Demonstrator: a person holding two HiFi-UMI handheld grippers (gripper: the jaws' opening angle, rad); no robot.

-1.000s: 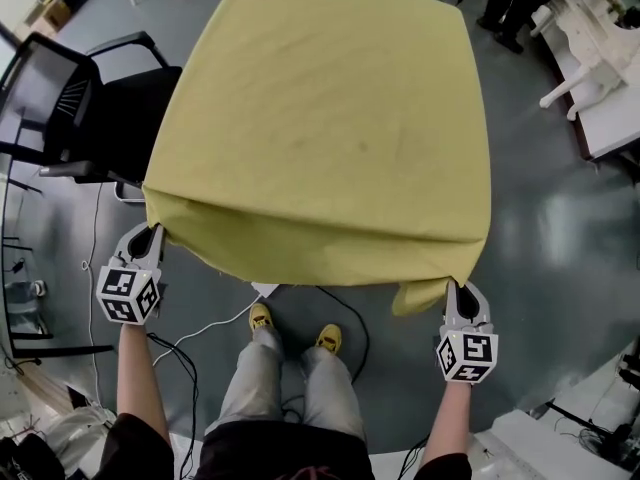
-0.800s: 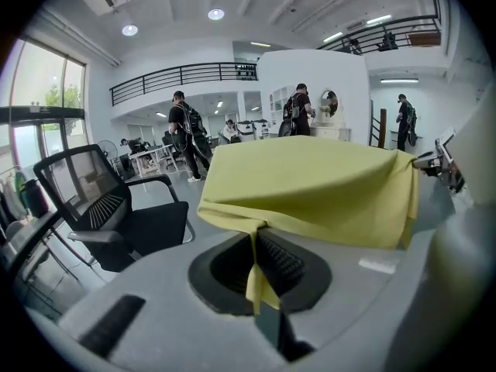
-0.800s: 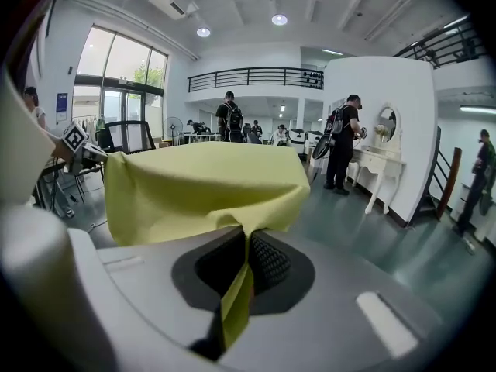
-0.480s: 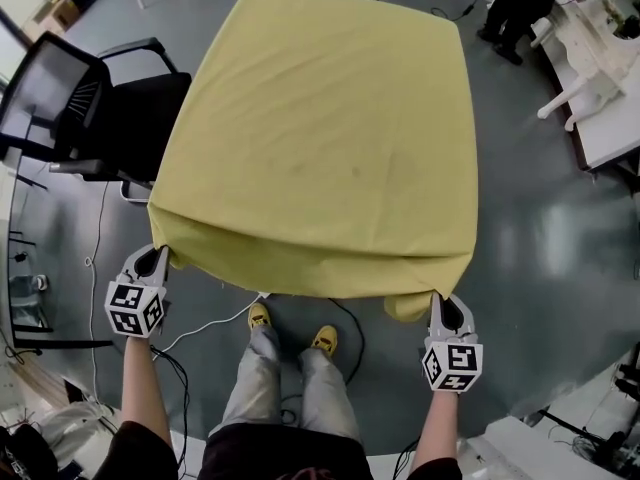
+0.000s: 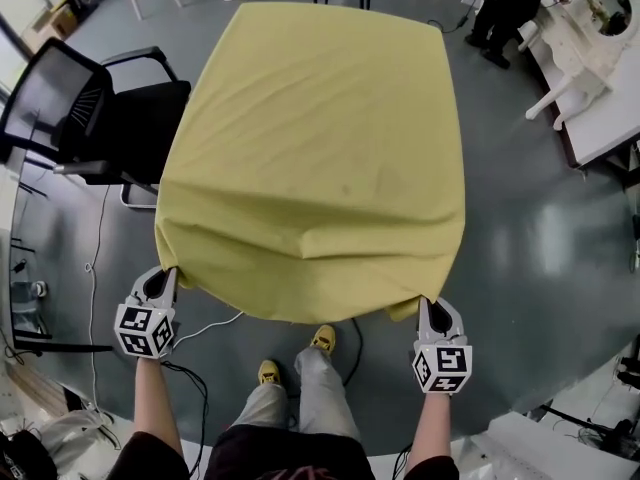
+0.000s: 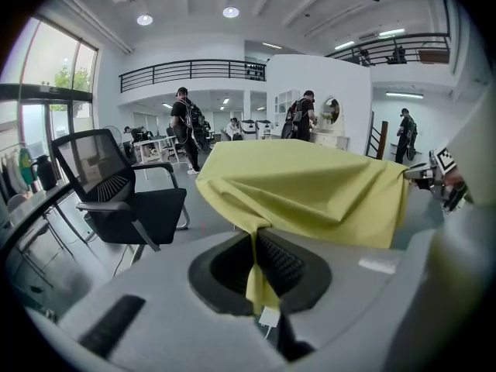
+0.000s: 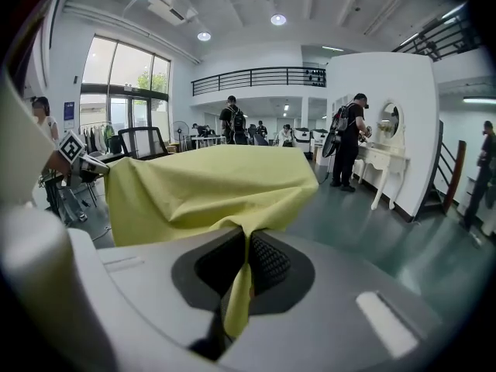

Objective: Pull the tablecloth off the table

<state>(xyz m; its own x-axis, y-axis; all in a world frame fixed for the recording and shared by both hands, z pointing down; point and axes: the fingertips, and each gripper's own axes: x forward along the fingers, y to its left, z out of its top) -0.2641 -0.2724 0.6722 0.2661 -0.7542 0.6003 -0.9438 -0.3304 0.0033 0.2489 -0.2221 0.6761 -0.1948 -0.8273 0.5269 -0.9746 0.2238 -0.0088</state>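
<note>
Two near corners of the yellow tablecloth (image 5: 315, 158) are pinched, one in the left tool (image 5: 165, 273) and one in the right tool (image 5: 430, 306). Each tool's jaws are closed flat on the fabric, and a tail of cloth hangs down behind the pads in both gripper views. The cloth lies draped over the counter and covers it completely. Its near edge is lifted clear and stretched between the two tools, with a shallow fold running across just behind it. The far edge and both side edges hang over the counter's sides.

The person's yellow shoes (image 5: 322, 340) stand on the grey floor (image 5: 540, 258) just on the near side of that stretched edge. A black office chair (image 5: 110, 118) sits close beside the cloth's left edge — the tightest side. To the right the floor lies open, with a white dressing table (image 5: 590, 78) well apart. Cables (image 5: 200, 330) trail over the floor near the left tool. Another person (image 5: 505, 8) stands beyond the far right corner.
</note>
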